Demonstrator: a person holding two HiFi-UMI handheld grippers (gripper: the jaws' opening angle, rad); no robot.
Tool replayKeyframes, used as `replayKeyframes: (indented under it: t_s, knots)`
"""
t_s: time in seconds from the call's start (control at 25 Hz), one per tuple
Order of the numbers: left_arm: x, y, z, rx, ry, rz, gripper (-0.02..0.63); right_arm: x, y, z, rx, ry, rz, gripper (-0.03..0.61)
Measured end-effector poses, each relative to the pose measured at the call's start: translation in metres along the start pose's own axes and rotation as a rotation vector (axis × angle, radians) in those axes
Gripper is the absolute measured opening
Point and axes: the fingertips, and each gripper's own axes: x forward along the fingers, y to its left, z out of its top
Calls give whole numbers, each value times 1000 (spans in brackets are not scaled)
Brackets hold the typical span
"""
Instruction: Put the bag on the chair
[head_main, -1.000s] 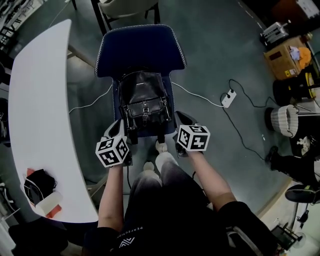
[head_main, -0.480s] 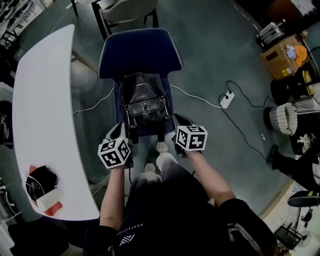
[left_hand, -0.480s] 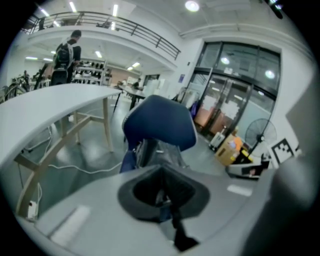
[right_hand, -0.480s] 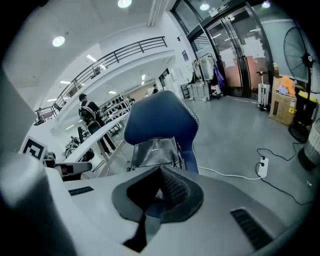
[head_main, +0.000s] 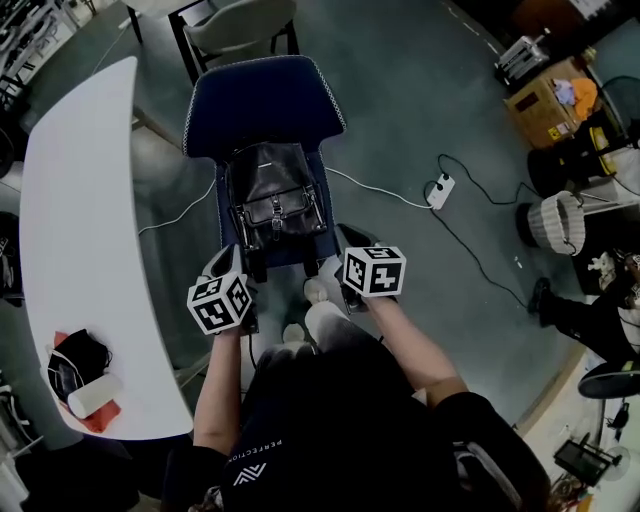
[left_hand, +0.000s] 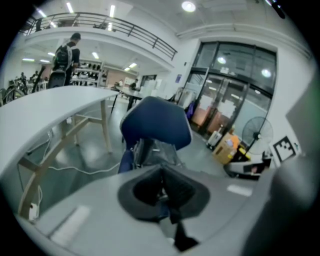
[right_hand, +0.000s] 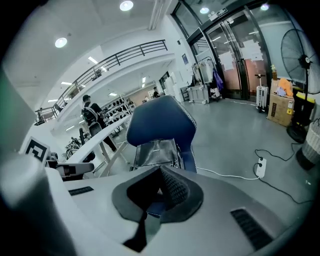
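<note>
the black bag (head_main: 272, 192) sits upright on the seat of the blue chair (head_main: 262, 100), leaning against the backrest, buckles facing the person. both grippers hang just short of the seat's front edge, apart from the bag. the left gripper (head_main: 228, 268) has its jaws pressed together on nothing, and the right gripper (head_main: 348, 243) is the same. the person's pale shoe (head_main: 318, 290) stands between them. a white cable (head_main: 380, 190) runs under the chair to a power strip (head_main: 437, 189) on the floor. the curved white table (head_main: 80, 220) stands to the left, and a cardboard box (head_main: 545, 100) and a woven basket (head_main: 555, 222) well off to the right.
</note>
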Motion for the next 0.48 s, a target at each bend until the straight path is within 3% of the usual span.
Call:
replayKeyframes:
  t_s: [0.48]
  knots:
    - [-22, -9, -2, 14, -31, -4, 14, -16, 1, -7, 3, -9, 21, -2]
